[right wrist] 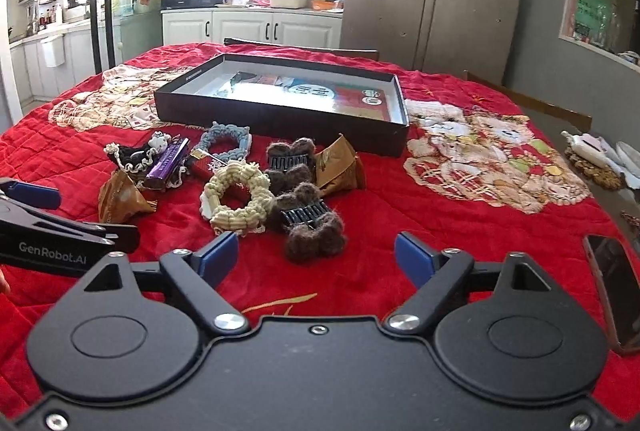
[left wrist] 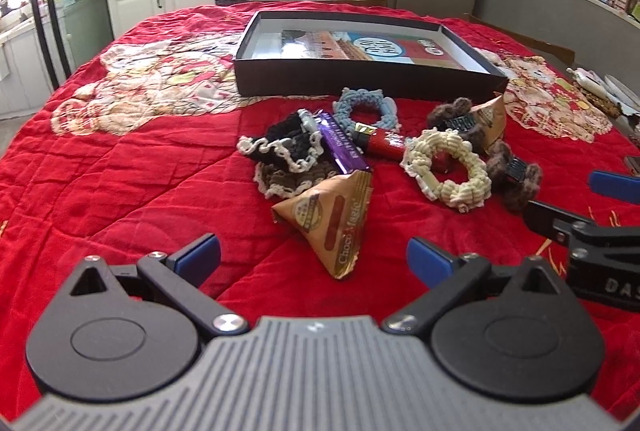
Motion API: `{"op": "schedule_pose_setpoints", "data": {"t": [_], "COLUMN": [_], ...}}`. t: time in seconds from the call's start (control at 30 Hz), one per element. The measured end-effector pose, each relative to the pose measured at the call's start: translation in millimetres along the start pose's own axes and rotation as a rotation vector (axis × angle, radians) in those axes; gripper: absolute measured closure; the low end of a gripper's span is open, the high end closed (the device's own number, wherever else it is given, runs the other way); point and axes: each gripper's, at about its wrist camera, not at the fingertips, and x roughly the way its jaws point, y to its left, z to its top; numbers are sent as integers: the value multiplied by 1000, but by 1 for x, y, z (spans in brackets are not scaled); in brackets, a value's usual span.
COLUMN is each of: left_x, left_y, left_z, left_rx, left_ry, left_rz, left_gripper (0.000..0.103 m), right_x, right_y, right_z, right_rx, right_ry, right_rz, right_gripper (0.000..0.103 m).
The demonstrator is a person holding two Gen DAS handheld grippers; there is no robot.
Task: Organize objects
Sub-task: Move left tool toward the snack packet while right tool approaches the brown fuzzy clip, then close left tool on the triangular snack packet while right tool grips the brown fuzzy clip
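Observation:
A pile of small items lies on the red quilt in front of an open black box (left wrist: 368, 79) (right wrist: 280, 115). It holds a brown Choco Magic packet (left wrist: 332, 219) (right wrist: 120, 197), a purple bar (left wrist: 344, 147) (right wrist: 166, 163), a red tube (left wrist: 384, 143), a cream scrunchie (left wrist: 444, 171) (right wrist: 238, 195), a blue scrunchie (left wrist: 362, 109) (right wrist: 224, 141), a black-and-white scrunchie (left wrist: 284, 147), two brown fuzzy hair clips (right wrist: 312, 231) (right wrist: 290, 161) and a second brown packet (right wrist: 336, 167). My left gripper (left wrist: 314, 257) is open, just short of the Choco Magic packet. My right gripper (right wrist: 316, 257) is open, just short of the nearer hair clip.
A dark phone (right wrist: 616, 291) lies on the quilt at the right edge. A woven coaster with white objects (right wrist: 596, 159) sits at the far right. Kitchen cabinets, a microwave and a fridge stand behind the table.

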Motion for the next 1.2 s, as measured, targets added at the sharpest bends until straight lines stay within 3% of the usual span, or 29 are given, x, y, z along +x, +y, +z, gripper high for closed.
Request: {"op": "schedule_pose_setpoints", "data": {"t": [0.4,0.6,0.83,1.03,1.2], "left_x": [15,17,17,18,17], "left_y": [11,14,19,21,23], "left_z": [8,9,11,12,14], "left_rx": [-39,-47,-61,-56,-65], "left_ry": [-12,-20,-19,-16,-12], "left_rz": [-59,-76,-90,-98,-114], "left_gripper": [16,34,45,51,53], "right_x": [28,40,52,59,55], "right_y": [-5,-11,-11,-18,-19], "right_z": [3,8,10,10,10], "right_rx": [-35,-42,-39,10,10], "right_ry": [10,27,59,86,90], "right_rz": [30,59,112,148,156], "right_gripper": [28,34,48,66,68]}}
